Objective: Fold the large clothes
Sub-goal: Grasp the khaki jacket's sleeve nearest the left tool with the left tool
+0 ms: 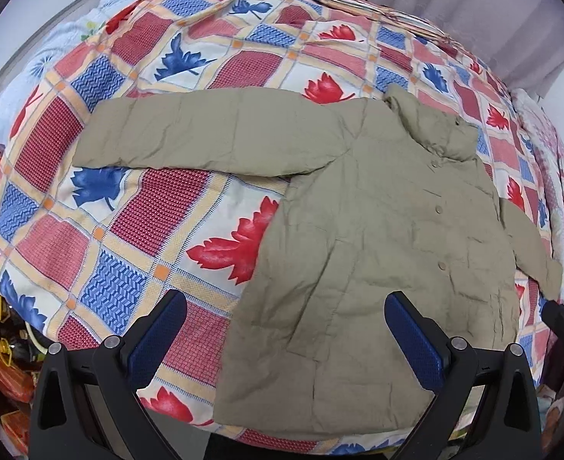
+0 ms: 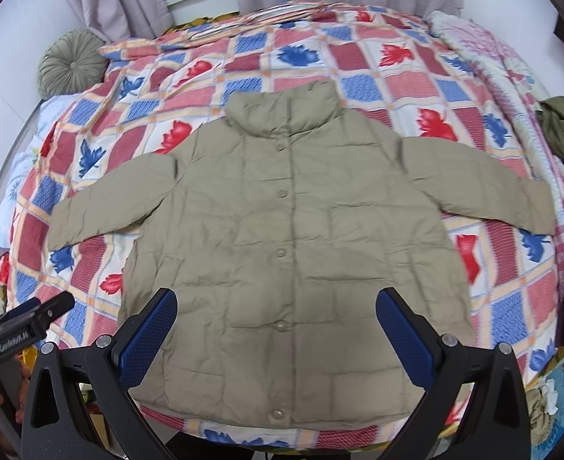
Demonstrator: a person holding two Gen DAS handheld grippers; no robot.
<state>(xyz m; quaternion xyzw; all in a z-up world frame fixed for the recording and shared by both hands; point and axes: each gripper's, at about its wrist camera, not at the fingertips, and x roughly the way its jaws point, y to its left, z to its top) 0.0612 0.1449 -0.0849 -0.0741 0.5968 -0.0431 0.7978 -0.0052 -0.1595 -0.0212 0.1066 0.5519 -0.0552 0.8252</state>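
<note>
The khaki jacket [image 2: 282, 237] lay flat on the patterned quilt [image 2: 377, 76], filling mid-frame, collar toward the top, sleeves spread left and right. The right gripper [image 2: 276, 329] hung centred over its hem; the left gripper [image 1: 285, 329] sat off its lower-left edge. Both stood wide open, holding nothing.

A bed [image 2: 377, 73] carries everything, covered by a quilt [image 2: 358, 57] checked in red, blue and cream with leaf prints; a khaki padded jacket [image 2: 282, 237] lies flat at its centre, front up, buttoned, sleeves spread toward nine and three o'clock; a round grey-green cushion [image 2: 71, 63] rests at ten o'clock; a dark green garment [image 2: 563, 126] lies crumpled at two o'clock.
</note>
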